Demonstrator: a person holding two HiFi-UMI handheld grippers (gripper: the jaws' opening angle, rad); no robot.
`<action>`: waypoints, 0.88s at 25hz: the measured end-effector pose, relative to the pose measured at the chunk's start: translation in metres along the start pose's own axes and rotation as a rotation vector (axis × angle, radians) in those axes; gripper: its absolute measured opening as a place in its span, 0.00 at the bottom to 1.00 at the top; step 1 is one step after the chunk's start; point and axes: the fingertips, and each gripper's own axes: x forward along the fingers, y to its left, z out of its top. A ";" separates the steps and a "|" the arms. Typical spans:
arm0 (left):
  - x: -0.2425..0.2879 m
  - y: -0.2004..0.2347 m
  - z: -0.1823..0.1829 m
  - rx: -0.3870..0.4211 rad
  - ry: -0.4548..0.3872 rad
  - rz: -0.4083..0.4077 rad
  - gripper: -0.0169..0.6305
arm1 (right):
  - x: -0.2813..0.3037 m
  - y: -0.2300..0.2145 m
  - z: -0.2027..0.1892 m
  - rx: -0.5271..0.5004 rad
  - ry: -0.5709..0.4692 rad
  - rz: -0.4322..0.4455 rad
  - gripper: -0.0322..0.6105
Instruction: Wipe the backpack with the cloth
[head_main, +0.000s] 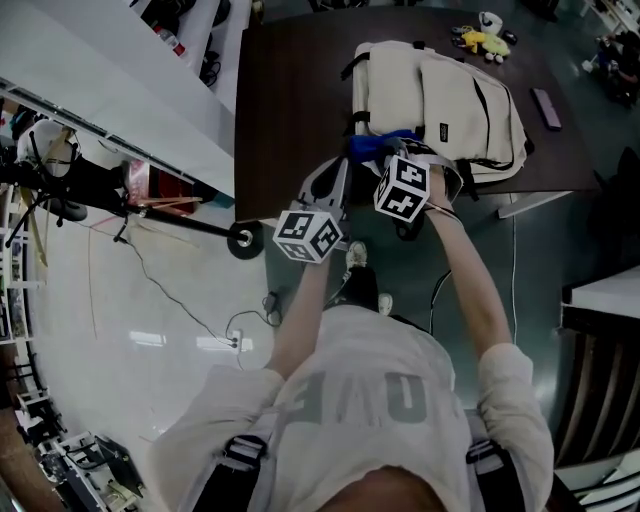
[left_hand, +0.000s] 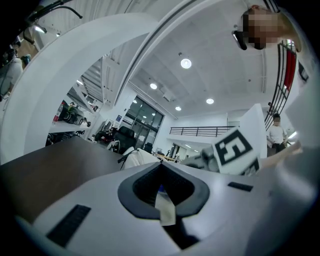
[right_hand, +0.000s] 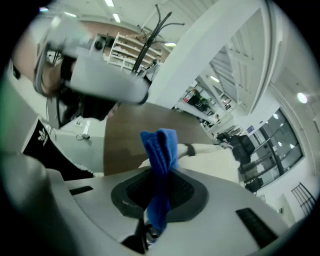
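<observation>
A cream backpack (head_main: 445, 100) lies flat on the dark brown table (head_main: 290, 110). My right gripper (head_main: 388, 152) hovers at the backpack's near left corner, shut on a blue cloth (head_main: 372, 146). In the right gripper view the blue cloth (right_hand: 160, 150) stands up from between the closed jaws of the right gripper (right_hand: 161, 172), with the backpack (right_hand: 217, 161) just beyond. My left gripper (head_main: 336, 176) hangs at the table's near edge, left of the cloth. Seen in its own view, the left gripper (left_hand: 161, 169) is shut and holds nothing, and the backpack (left_hand: 137, 157) lies ahead.
A yellow toy (head_main: 486, 41) and a small dark bar (head_main: 547, 108) lie on the table's far right. Left of the table stand a white counter (head_main: 120, 90) and a wheeled stand (head_main: 243, 238). Cables trail over the glossy floor (head_main: 150, 300).
</observation>
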 end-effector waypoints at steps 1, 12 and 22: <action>0.003 0.002 -0.001 -0.001 0.002 0.004 0.03 | -0.009 -0.021 0.007 0.018 -0.034 -0.030 0.11; 0.085 0.023 0.004 -0.022 -0.028 -0.016 0.03 | -0.001 -0.273 -0.025 0.042 0.043 -0.283 0.11; 0.118 0.039 -0.007 -0.046 -0.007 -0.007 0.03 | 0.122 -0.289 -0.061 0.050 0.183 -0.138 0.11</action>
